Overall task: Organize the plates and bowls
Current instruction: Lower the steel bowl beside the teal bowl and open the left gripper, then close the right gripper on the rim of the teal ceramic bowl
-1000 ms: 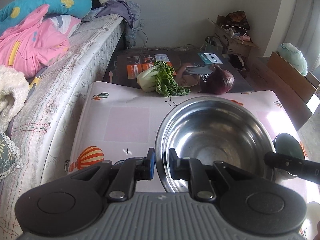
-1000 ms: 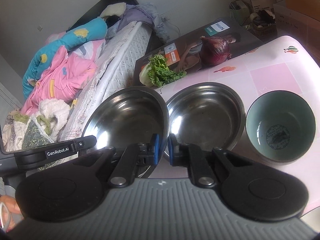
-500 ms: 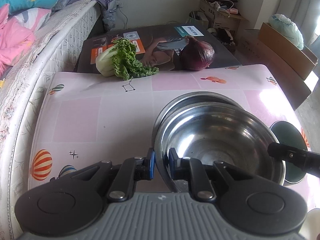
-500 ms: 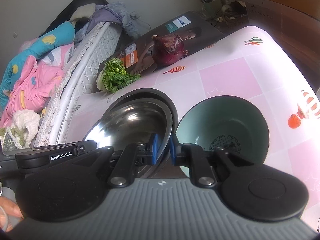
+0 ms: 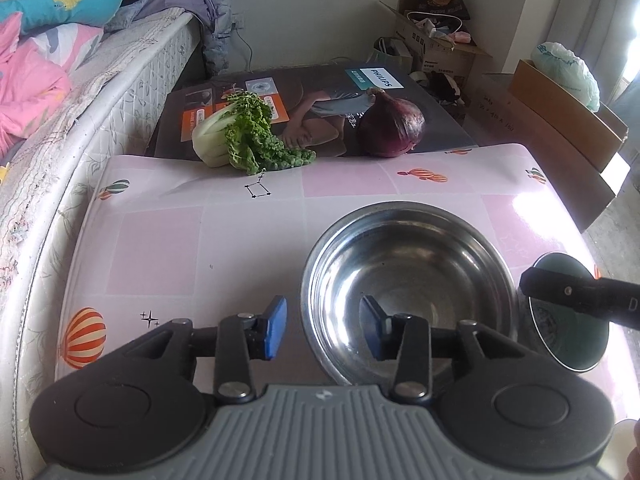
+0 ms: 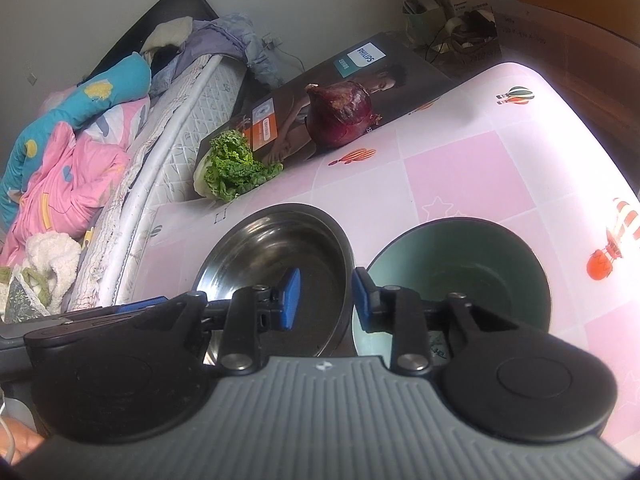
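Two steel bowls sit nested as one stack (image 5: 412, 276) on the pink table (image 5: 160, 240); the stack also shows in the right wrist view (image 6: 276, 256). A green ceramic bowl (image 6: 472, 264) stands just right of it, partly seen in the left wrist view (image 5: 568, 344). My left gripper (image 5: 323, 332) is open, its jaws straddling the near left rim of the steel stack. My right gripper (image 6: 323, 296) is open, its jaws on either side of the stack's right rim, with the right finger (image 6: 362, 294) over the green bowl's left edge.
A leafy cabbage (image 5: 244, 136) and a red onion (image 5: 392, 124) lie at the table's far edge on a dark Philips box (image 5: 312, 92). A bed (image 5: 80, 80) with bedding runs along the left. Cardboard boxes (image 5: 560, 116) stand at the right.
Both grippers have opened. The steel bowl that my left gripper held now rests inside the other steel bowl. The right gripper let go of the rim.
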{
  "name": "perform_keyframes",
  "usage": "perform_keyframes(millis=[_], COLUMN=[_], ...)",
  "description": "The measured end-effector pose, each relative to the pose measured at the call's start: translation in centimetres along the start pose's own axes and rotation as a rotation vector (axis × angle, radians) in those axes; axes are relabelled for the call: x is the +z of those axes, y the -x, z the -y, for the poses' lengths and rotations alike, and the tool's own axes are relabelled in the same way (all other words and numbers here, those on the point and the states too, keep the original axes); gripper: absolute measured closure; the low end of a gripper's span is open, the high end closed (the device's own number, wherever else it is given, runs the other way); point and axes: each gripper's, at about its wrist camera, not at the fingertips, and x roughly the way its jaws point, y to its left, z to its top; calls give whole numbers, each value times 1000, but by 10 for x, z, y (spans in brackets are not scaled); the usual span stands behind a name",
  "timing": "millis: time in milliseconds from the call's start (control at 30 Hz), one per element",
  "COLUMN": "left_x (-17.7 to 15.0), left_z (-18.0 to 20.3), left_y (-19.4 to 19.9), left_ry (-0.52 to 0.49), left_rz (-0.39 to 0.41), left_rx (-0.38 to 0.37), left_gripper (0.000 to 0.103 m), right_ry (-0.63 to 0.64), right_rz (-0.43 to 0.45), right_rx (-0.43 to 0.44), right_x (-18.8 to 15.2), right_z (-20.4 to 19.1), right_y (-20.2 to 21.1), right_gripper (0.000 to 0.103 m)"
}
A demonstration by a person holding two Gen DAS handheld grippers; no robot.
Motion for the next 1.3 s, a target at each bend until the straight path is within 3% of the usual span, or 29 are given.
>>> perform_keyframes(millis=[67,133,200,267,333,533,767,1000,1300], left_x=[-2,-4,-8,-13,-18,-29,-43,-55,-59], left_z=[-2,-4,-3,-1,1,10,22,49,68], left_y=[8,20,33,47,61,92,111,115,111], left_ry=[5,4,-7,-18,-23,-8,27,-79,-88], left_rz=[15,31,53,75,106,161,206,213,171], left_rx=[-7,-23,-37,-56,-78,-131,-201,-220,-291], left_gripper=[45,40,35,22,15,4,1,1,0], right_ry=[-7,-11,-9,4,14,35,57,51,34], right_rz=[21,38,57,71,83,119,147,162,169], right_rx=[21,41,60,64,64,61,51,21,-5], right_x=[-1,-2,-4,-7,-10,-25,-37,-43,-48], right_z=[0,1,1,1,1,2,7,21,37], right_y=[11,23,38,53,66,111,152,173,182], right_gripper=[72,69,63,53,48,33,28,27,27])
